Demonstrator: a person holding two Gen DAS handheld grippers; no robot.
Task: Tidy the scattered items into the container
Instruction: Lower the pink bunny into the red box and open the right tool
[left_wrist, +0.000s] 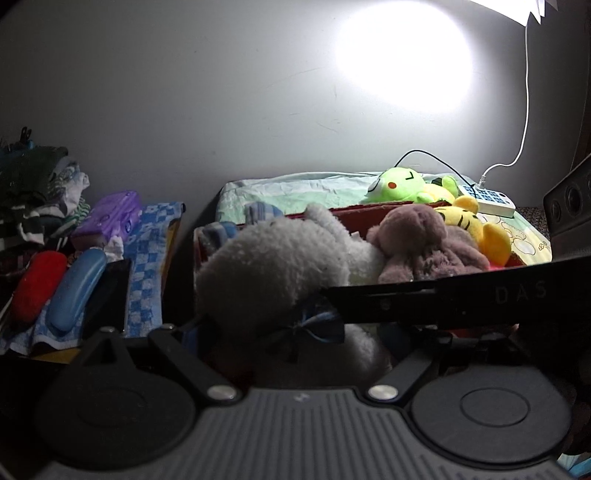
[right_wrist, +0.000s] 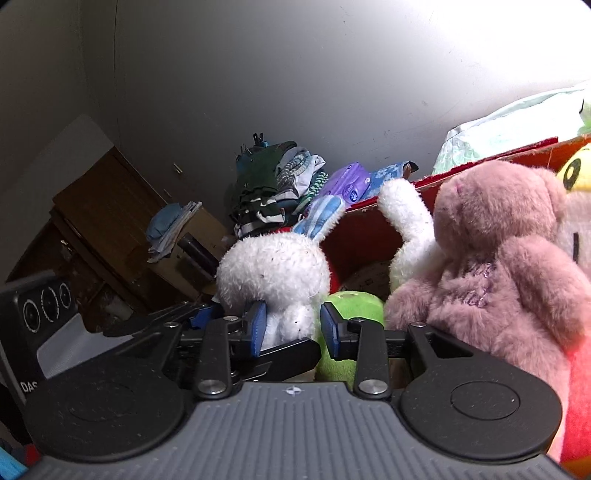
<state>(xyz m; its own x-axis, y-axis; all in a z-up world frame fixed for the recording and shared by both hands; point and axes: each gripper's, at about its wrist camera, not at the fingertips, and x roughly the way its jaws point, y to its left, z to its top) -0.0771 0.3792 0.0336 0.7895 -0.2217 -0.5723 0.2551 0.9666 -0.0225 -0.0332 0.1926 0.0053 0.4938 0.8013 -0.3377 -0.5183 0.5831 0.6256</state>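
the white plush rabbit (right_wrist: 273, 273) sits at the centre of the right wrist view, its head upright and its blue-striped ears leaning toward the upper right, its body dropping between the blue pads of the right gripper (right_wrist: 291, 328). the left pad (right_wrist: 258, 325) touches the rabbit's flank, while the right pad (right_wrist: 328, 325) stands apart from it with a green plush (right_wrist: 351, 306) showing in the gap, so we read the jaws as narrowed around the rabbit but not clamped on it. the rabbit appears to be going into the red container (right_wrist: 369, 236), whose wall rises just behind it; we judge it is steadied low on the body so the head can tip over the rim. one white arm of the rabbit leans on the pink bear (right_wrist: 498, 258) at the right of the frame, already in the container. in the left wrist view the same rabbit fills the centre, its blue bow (left_wrist: 306, 325) just above the left gripper (left_wrist: 295, 354), whose fingertips are hidden in shadow under the plush; its arms stand wide and we cannot tell whether anything is gripped. beyond, at the upper right, a green frog plush (left_wrist: 399, 184) lies outside on the pale sheet, and a yellow plush (left_wrist: 476, 229) rests beside the bear.
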